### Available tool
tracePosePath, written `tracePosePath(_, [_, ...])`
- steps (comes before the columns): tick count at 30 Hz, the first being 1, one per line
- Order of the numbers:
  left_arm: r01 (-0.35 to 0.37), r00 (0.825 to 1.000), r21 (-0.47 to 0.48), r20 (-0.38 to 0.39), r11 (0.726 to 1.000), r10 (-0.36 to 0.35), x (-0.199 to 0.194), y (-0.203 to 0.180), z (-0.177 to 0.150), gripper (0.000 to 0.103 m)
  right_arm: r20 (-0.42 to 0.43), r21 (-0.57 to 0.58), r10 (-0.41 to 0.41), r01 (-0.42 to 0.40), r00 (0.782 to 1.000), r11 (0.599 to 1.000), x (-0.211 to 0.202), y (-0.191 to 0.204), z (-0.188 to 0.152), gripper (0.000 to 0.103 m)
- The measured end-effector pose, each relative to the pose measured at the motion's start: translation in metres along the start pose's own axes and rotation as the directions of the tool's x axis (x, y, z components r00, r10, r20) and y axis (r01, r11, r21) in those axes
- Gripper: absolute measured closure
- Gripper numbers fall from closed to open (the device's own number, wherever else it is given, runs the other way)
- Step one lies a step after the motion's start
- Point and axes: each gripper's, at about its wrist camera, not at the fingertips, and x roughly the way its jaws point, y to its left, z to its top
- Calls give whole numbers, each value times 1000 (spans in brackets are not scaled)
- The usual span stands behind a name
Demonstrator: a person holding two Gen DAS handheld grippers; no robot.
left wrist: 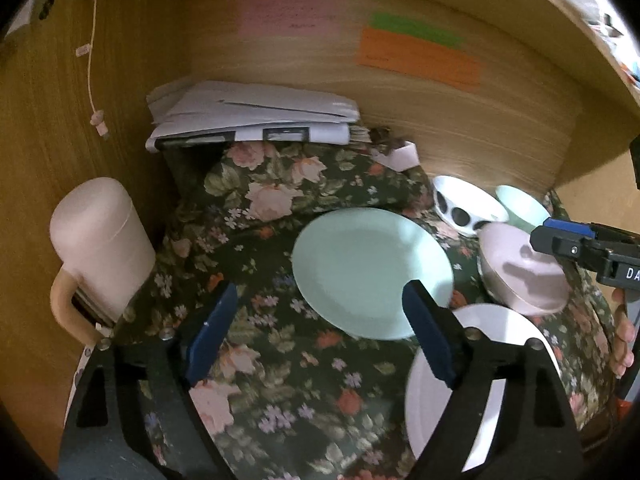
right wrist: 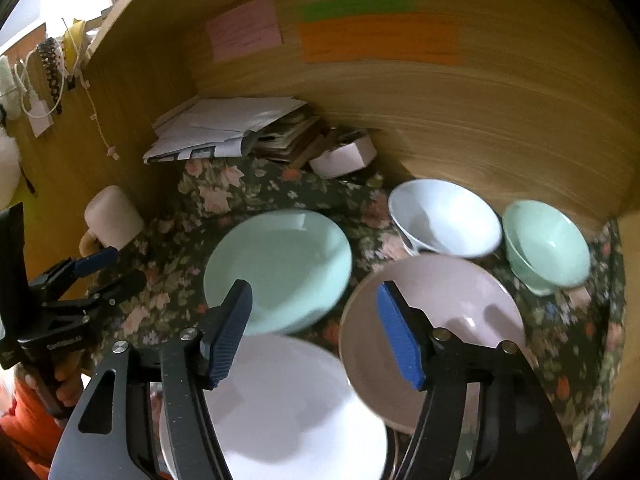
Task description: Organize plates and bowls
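Note:
A mint plate [left wrist: 368, 268] [right wrist: 280, 264] lies on the floral cloth at the centre. A white plate [left wrist: 480, 372] [right wrist: 288, 408] lies nearest the cameras. A pink bowl [left wrist: 524, 276] [right wrist: 444, 320] sits to the right of both. Behind it stand a white bowl with dark spots [left wrist: 464, 208] [right wrist: 448, 216] and a mint bowl [left wrist: 524, 206] [right wrist: 548, 244]. My left gripper [left wrist: 320, 332] is open and empty above the cloth, its right finger over the mint plate's near edge. My right gripper [right wrist: 316, 332] is open and empty, hovering over the white plate and pink bowl.
A pink mug [left wrist: 100, 248] [right wrist: 112, 216] stands at the left by the wooden side wall. A stack of papers [left wrist: 248, 116] [right wrist: 224, 124] and a small white box [right wrist: 344, 156] sit at the back. Coloured sticky notes [right wrist: 376, 36] are on the wooden back wall.

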Motion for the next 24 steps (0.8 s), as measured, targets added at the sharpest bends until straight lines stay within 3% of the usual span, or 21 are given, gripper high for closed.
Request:
tracePosePath(8, [-30,997,-6,-66,1000,29,44,13,7,13,-160,-2,32,-33,987,999,71,-10,26,41])
tracePosePath(15, [7,991,-50,-131,999,-14,77,28,8,13,-264,-37,-13,3,964,999,121,-15,40,42])
tracePosePath(21, [14,987,-51,-156,999,-21,94,34,8,13,-349,-62,-41,20,936,998,153,-16,46,62])
tracePosePath(24, [19,987,-38,-157,999,-25,98,33,7,15,-387,-65,-53,31,921,997,165,-18,46,66])
